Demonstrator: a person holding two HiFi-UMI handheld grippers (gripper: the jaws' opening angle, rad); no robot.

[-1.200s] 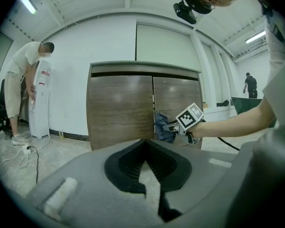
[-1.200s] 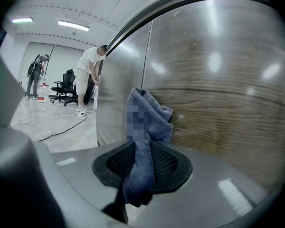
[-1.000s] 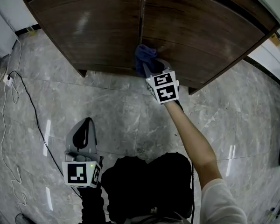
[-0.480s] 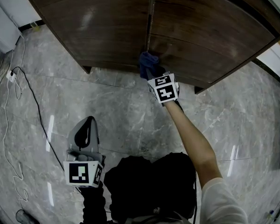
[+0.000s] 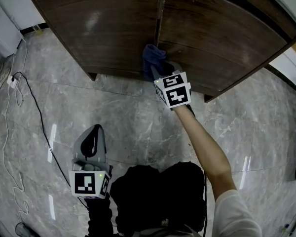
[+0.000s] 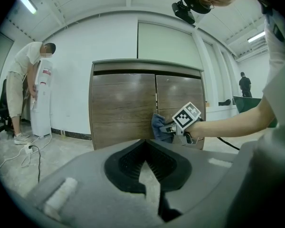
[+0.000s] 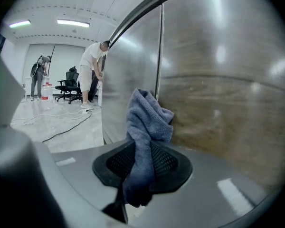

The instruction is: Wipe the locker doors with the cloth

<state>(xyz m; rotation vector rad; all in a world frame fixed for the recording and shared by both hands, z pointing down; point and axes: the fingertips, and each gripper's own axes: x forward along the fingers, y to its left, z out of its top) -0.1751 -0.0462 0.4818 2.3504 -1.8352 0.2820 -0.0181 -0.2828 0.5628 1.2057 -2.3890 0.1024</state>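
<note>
One cloth (image 7: pixel 145 122): blue, soft terry, bunched. We see it pinched in right gripper (image 5: pixel 158 72), jaws clamped on lower fold, upper wad pressed to locker doors (image 5: pixel 103 28) at centre seam, low near bottom edge.
Risks, we judge: wad snags in seam and tugs free of jaws; loose bunch gives patchy contact, streaks.
Doors: dark wood-grain, smooth, glossy, flat.
Left gripper (image 6: pixel 147 167): closed, empty, low over polished marble floor (image 5: pixel 138 117).

We record our right arm (image 5: pixel 203 149) stretched toward 12 o'clock, the right gripper (image 5: pixel 160 72) clamped on the cloth (image 5: pixel 152 57). Our left gripper (image 5: pixel 92 136) sits at 7 o'clock, jaws together, empty.
</note>
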